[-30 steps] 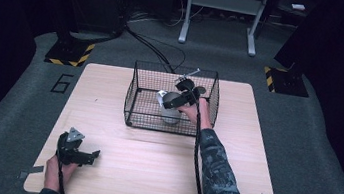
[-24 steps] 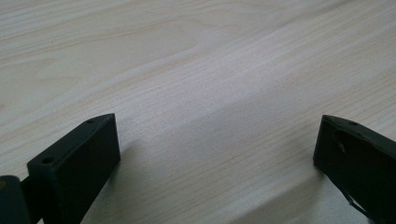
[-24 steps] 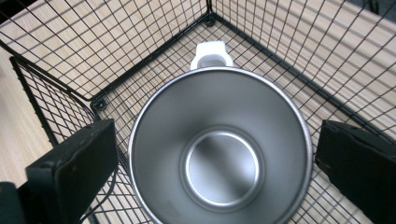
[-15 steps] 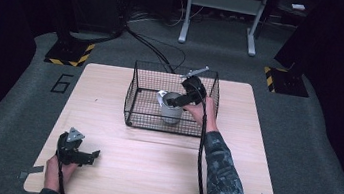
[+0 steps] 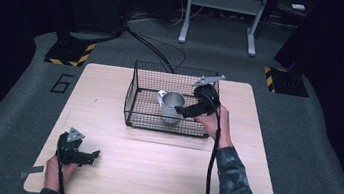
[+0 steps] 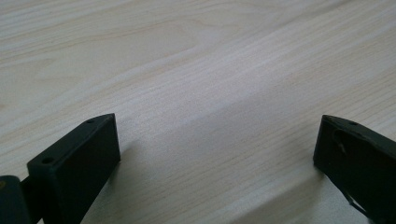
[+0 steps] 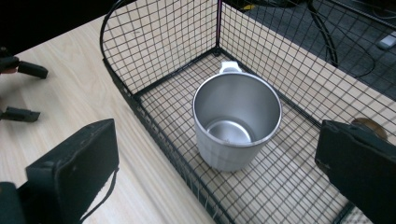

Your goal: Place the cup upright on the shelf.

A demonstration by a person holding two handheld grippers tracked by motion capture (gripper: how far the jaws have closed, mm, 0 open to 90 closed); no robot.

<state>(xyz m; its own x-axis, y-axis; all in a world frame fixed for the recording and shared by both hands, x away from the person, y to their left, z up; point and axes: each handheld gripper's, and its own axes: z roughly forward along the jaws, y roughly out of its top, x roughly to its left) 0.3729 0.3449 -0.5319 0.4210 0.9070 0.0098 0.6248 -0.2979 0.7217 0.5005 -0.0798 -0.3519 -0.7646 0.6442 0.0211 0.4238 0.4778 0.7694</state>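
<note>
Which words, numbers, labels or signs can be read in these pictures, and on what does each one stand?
"6": a dark numeral on the grey floor mat, left of the wooden table, in the high view.
Yellow and black hazard stripes, with no words, mark the black stand bases on the floor behind the table.
No text can be read on the metal mug, the wire basket, or the left gripper and right gripper.

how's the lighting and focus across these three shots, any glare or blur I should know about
High view: the table is brightly lit, the floor around it falls into near black, and the picture is soft. Left gripper view: even light on the wood, the black jaws cast soft shadows and are slightly blurred. Right gripper view: the metal cup in the wire basket is sharp, with mild sheen inside; the near jaws are blurry.
</note>
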